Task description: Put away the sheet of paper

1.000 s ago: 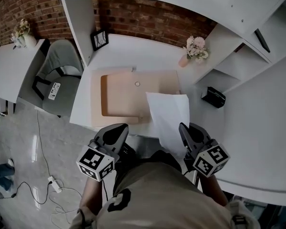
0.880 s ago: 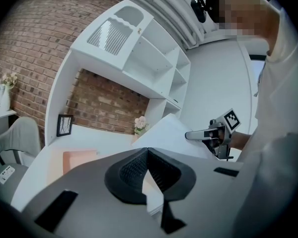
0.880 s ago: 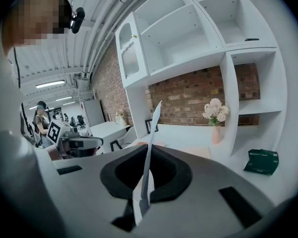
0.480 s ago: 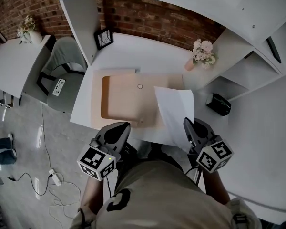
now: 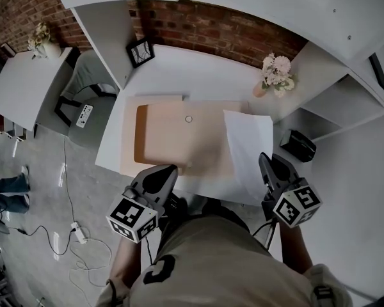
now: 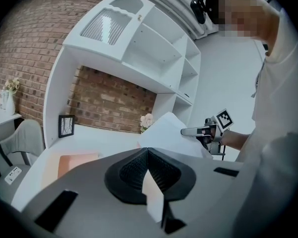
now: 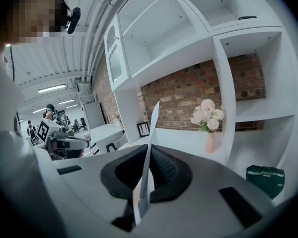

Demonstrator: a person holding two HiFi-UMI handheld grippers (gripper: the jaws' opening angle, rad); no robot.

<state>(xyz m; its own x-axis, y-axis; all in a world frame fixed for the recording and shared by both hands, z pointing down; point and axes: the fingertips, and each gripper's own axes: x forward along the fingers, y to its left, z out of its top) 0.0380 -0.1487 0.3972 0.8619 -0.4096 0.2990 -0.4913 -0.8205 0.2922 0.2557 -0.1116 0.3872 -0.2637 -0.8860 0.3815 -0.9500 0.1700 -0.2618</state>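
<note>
- Brick wall (image 5: 230, 31) and white shelves stand behind our white bench (image 5: 185, 66), where a tan folder (image 5: 166, 136) lies flat.
- Our right tongs (image 5: 270, 165) pinch the near edge of the sheet of paper (image 5: 249, 142), which hangs over the folder's right side.
- Our left tongs (image 5: 159, 173) are pressed together by the folder's front edge.
- We think the paper should go down slowly and flat, lined up with the folder.
- Both hands sit low, close to our body, pointing at the wall.
</note>
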